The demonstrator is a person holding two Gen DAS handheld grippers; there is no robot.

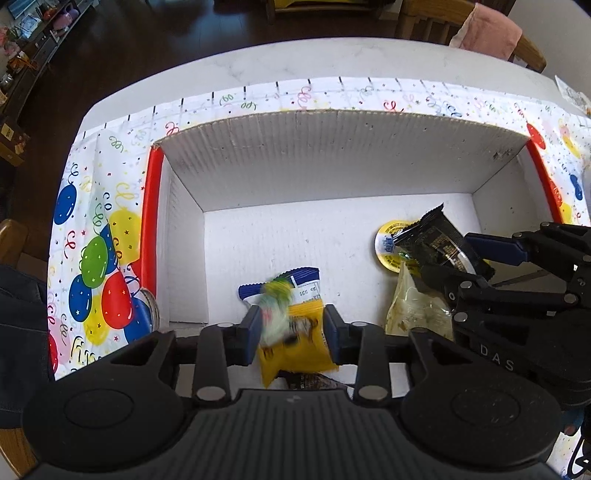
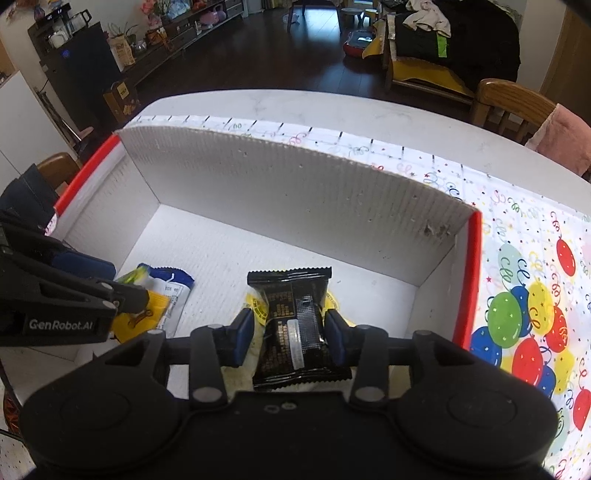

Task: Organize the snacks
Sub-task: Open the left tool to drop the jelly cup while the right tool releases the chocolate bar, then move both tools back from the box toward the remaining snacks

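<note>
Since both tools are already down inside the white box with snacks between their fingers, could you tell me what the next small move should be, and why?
Probably lift both tools straight up out of the box. The green-and-white packet looks blurred between the left tool's pads, seemingly dropping, and the black packet sits loose within the right tool, over other snacks on the box floor.

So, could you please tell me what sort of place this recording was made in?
Most likely a home living and dining room: a marble-look table with wooden chairs, dark wood flooring, and a low cabinet along the wall.
</note>
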